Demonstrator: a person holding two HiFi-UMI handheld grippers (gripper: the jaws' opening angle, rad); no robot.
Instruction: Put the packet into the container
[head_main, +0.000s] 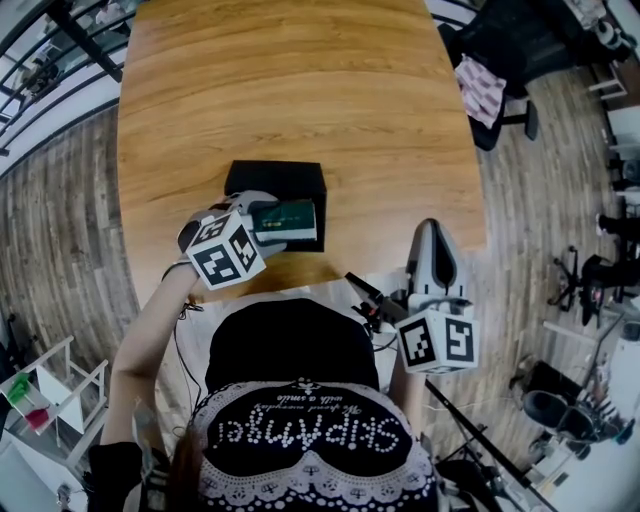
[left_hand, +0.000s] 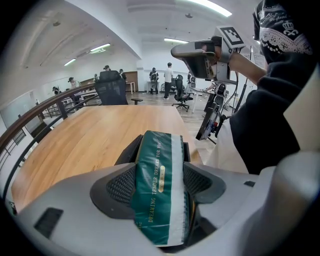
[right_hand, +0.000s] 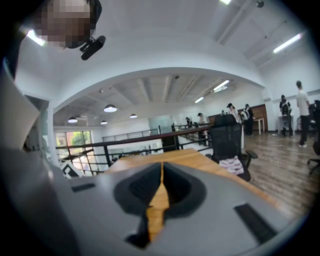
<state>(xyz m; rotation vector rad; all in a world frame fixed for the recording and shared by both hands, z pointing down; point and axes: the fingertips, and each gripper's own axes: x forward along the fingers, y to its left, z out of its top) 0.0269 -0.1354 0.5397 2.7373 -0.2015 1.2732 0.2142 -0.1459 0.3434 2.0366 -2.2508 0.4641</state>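
A broad wooden surface (head_main: 300, 100) fills the upper part of the head view, with plank flooring round it. Near its front edge sits the black container (head_main: 262, 177), a shallow rectangular box, open at the top. The left gripper (head_main: 266, 218) reaches over the container's near side, its marker cube turned up towards the camera. Its fingers (left_hand: 119, 187) pinch the green packet (left_hand: 156, 175) by its flat sides, so that the packet stands on edge between the two dark pads, its far end out over the container's opening. Whether the packet touches the container cannot be told. The right gripper (head_main: 430, 230) hangs at the surface's near right edge, well apart from the container, its fingers (right_hand: 140, 189) pressed together with nothing between them
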